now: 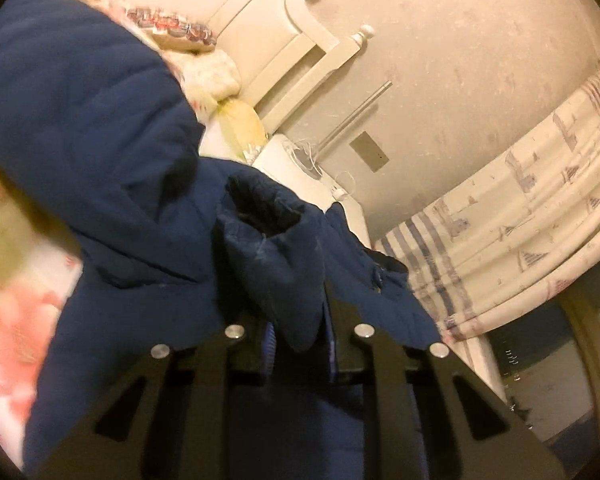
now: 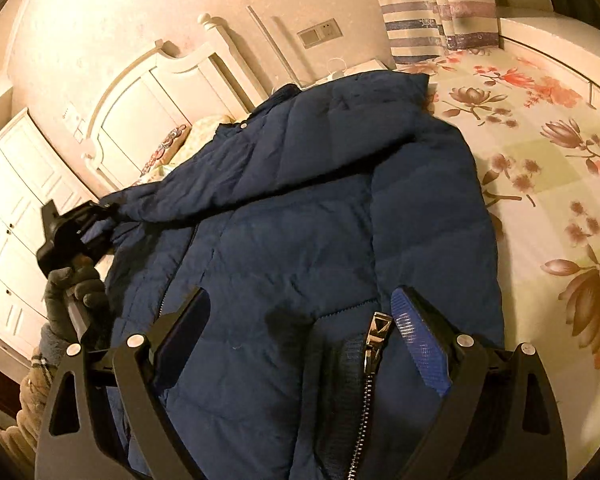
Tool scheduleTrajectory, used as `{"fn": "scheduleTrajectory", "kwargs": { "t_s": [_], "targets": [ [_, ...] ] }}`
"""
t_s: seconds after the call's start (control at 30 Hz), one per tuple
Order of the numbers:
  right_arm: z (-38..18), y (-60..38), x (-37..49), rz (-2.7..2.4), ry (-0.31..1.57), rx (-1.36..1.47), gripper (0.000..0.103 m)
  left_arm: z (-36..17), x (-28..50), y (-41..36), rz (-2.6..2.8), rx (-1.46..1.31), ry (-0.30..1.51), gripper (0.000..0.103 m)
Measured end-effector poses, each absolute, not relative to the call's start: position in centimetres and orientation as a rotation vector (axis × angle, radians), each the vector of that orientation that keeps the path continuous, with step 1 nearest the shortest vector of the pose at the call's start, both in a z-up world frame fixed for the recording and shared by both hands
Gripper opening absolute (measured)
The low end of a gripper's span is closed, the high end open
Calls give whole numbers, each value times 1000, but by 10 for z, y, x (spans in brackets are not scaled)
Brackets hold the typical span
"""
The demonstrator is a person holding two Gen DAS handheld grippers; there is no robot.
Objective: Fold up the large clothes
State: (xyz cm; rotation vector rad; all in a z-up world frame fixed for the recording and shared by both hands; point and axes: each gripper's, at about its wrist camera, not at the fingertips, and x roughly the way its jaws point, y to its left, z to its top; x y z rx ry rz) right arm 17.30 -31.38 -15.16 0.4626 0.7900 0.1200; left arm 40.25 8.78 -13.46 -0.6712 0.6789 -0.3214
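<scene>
1. Right gripper hangs spread wide over the jacket, zipper pull between its fingers.
2. Left gripper is clamped on a sleeve cuff.
3. Jacket lies across the floral bed; headboard, curtain beyond.

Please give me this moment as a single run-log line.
stage: sleeve fold | left gripper: shut on sleeve | right gripper: open over jacket hem near zipper | surface: bed
</scene>
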Motion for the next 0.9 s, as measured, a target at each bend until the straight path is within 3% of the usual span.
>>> {"fn": "scheduleTrajectory", "kwargs": {
  "t_s": [0.33, 0.43, 0.57, 0.63, 0.7, 0.87, 0.9],
  "targets": [
    [-76, -299, 239, 34, 635, 207, 88, -128, 386, 57, -427, -493, 672, 21],
    [-94, -299, 296, -41, 716, 135, 88, -123, 379, 60, -440, -493, 626, 21],
    [-153, -320, 340, -132, 929, 115, 78, -130, 382, 78, -443, -590, 630, 21],
    [-152, -332, 337, -164, 922, 118, 73, -132, 381, 86, -417, -622, 625, 23],
    [-157, -332, 335, -150, 920, 70, 73, -127, 375, 94, -379, -652, 577, 37],
    [-160, -334, 337, -167, 928, 46, 74, -101, 341, 103, -227, -596, 372, 83],
    [-160, -333, 338, -168, 928, 44, 74, -96, 332, 104, -199, -582, 319, 86]
  ]
}}
